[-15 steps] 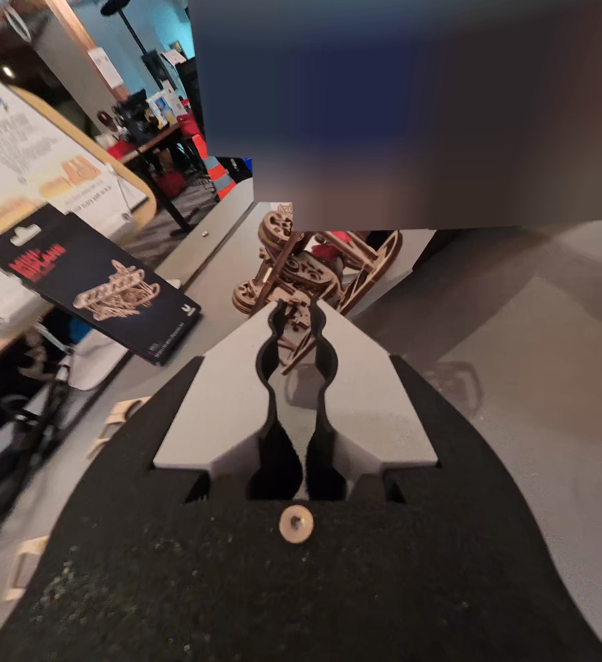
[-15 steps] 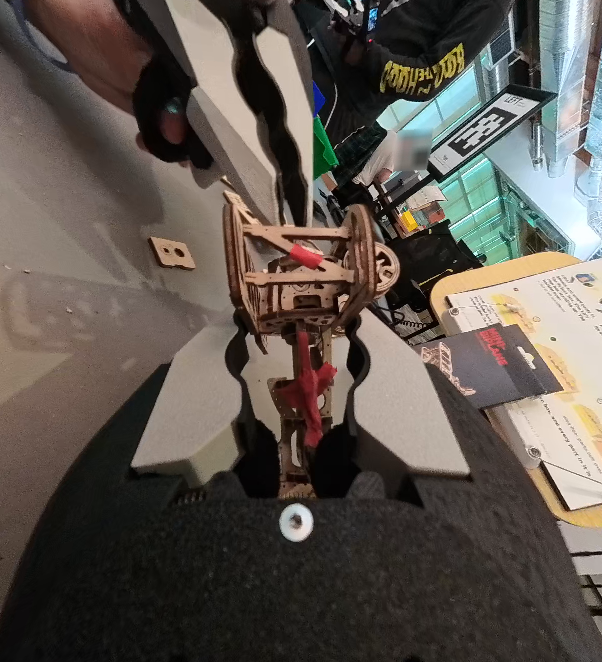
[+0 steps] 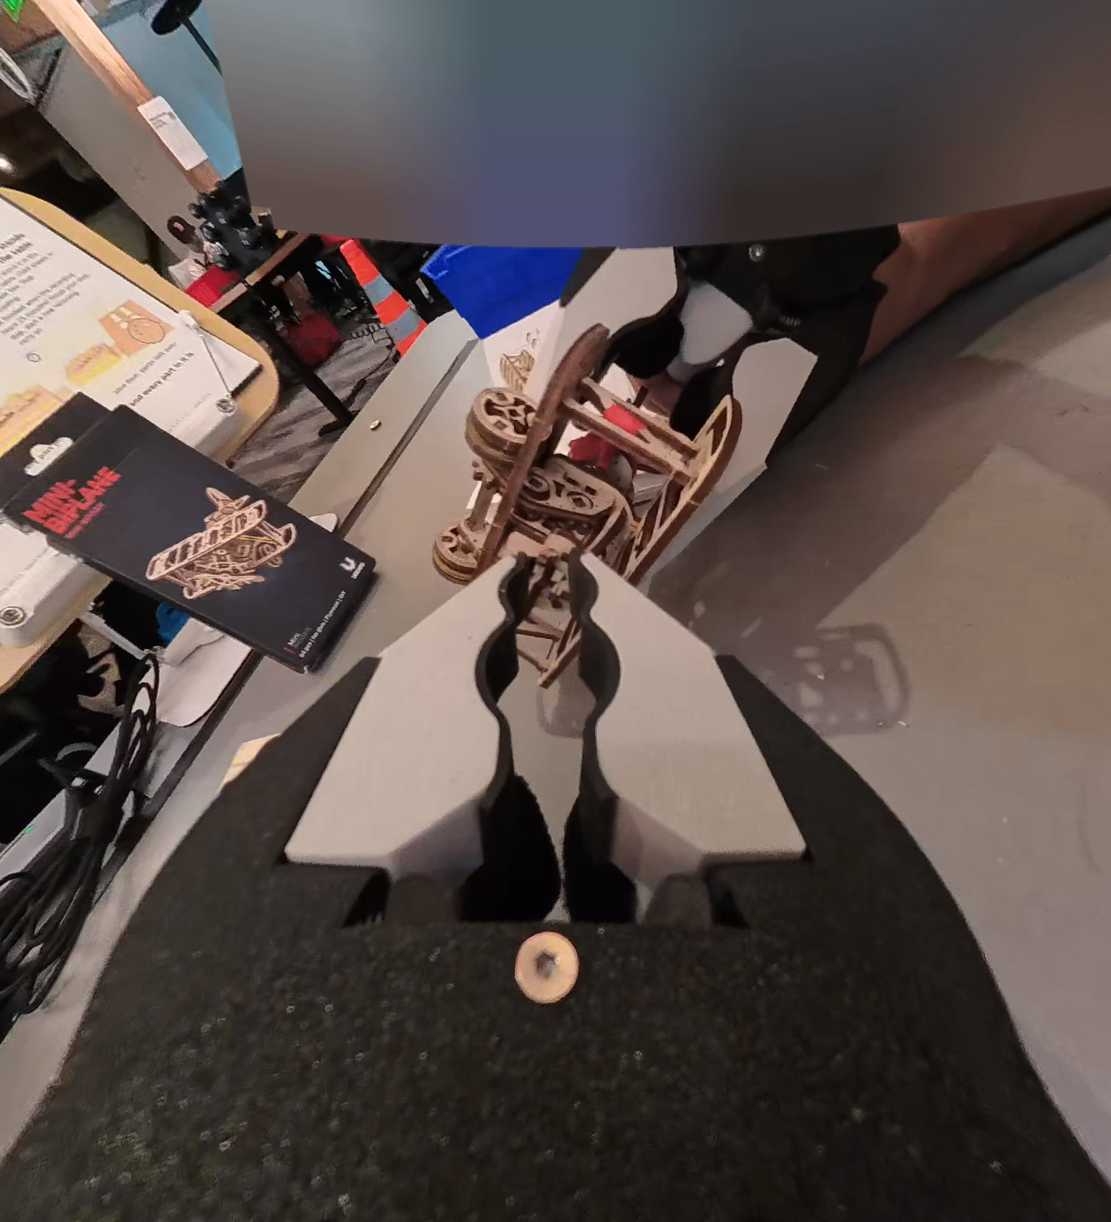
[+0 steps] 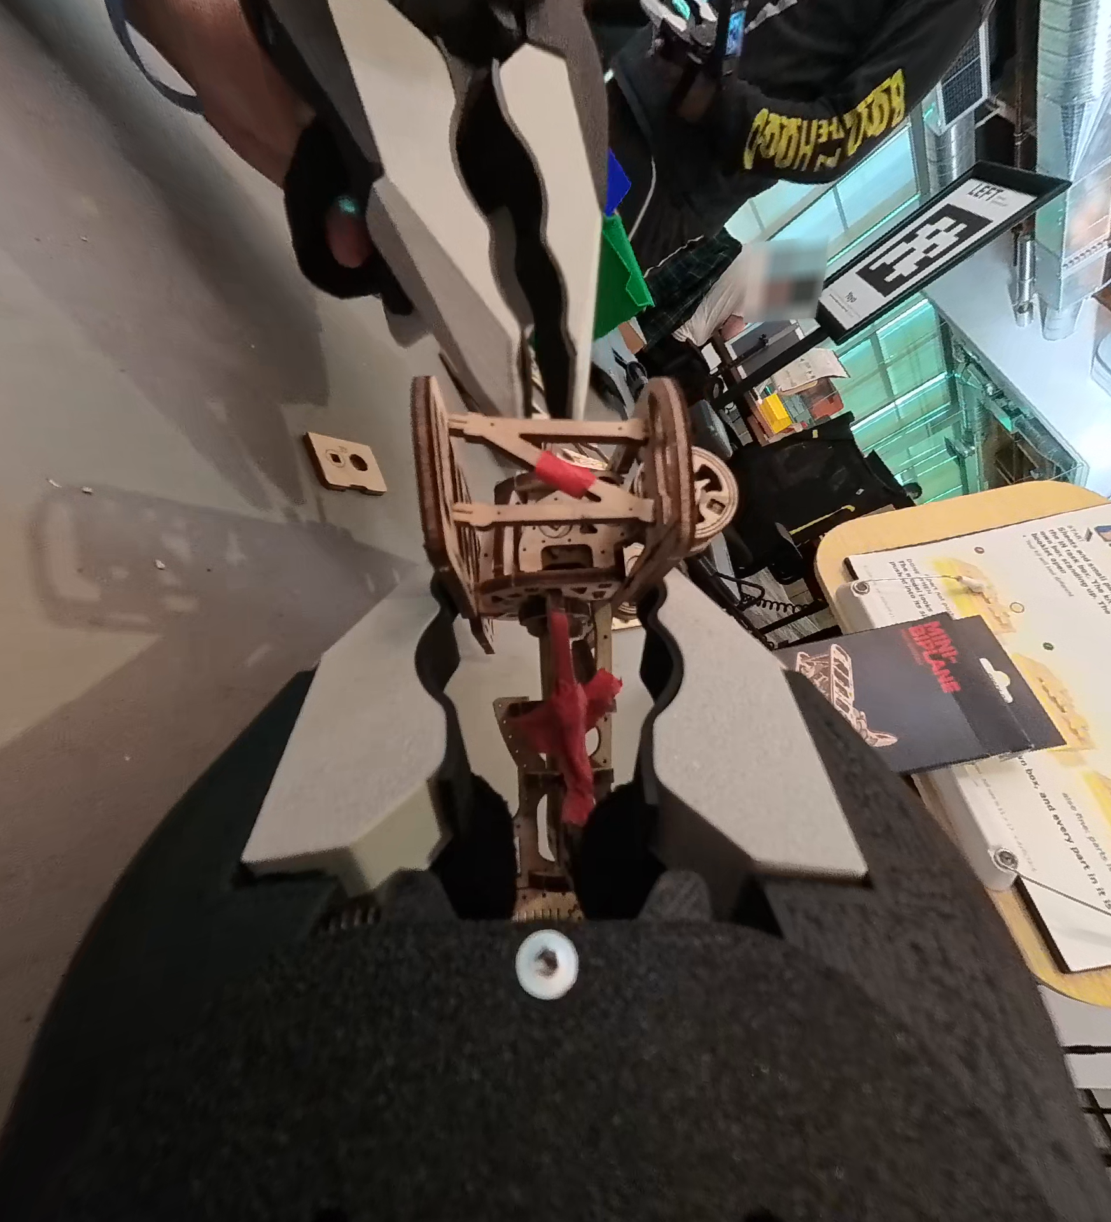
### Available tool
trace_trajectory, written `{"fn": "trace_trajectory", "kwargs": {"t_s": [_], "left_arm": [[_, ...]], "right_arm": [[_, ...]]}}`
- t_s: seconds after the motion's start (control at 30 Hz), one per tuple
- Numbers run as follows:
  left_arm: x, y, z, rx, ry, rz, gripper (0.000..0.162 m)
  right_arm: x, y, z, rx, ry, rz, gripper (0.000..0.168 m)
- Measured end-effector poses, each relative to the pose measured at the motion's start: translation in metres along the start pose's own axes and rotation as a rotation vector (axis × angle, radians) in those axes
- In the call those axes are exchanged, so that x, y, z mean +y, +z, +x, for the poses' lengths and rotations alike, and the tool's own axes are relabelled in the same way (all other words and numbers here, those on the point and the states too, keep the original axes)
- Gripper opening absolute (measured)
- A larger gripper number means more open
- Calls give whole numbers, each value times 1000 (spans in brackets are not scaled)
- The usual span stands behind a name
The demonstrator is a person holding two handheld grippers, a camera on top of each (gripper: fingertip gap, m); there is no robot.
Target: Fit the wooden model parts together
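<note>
The wooden model, a small biplane frame with wheels and bits of red tape, is held in the air over the grey table. My right gripper is shut on its fuselage, which runs back between the pads. My left gripper comes from the opposite side. Its jaws are nearly closed and its tips pinch thin wood at the model's near end. The left gripper also shows reaching down onto the model, held by a person's hand. The right gripper shows behind the model.
A loose flat wooden piece lies on the table. A black kit box and an instruction board rest on a round wooden side table at the left. Black cables hang beside the table's edge. People stand beyond.
Both grippers keep their hold on the model. The left wrist view has shifted slightly and shows more of the right gripper behind the model.
</note>
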State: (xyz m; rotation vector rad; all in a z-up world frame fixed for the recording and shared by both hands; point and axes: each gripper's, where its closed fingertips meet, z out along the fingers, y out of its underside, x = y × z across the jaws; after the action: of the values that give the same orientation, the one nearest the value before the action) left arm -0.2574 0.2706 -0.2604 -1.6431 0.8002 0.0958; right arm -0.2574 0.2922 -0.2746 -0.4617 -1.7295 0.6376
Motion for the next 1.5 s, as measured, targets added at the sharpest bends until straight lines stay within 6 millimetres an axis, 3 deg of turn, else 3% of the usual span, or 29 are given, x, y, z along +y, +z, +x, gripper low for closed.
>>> {"fn": "trace_trajectory", "kwargs": {"t_s": [0.03, 0.7, 1.0, 1.5], "left_arm": [[1, 1, 1, 3, 3, -5, 8], [5, 2, 1, 8, -11, -10, 0], [3, 1, 4, 39, -65, 65, 0], [10, 1, 6, 45, 34, 87, 0]], "right_arm": [[0, 0, 0, -1, -2, 0, 53], [1, 1, -4, -16, -19, -7, 53], [1, 0, -7, -89, 72, 29, 53], [3, 1, -11, -137, 126, 45, 53]]}}
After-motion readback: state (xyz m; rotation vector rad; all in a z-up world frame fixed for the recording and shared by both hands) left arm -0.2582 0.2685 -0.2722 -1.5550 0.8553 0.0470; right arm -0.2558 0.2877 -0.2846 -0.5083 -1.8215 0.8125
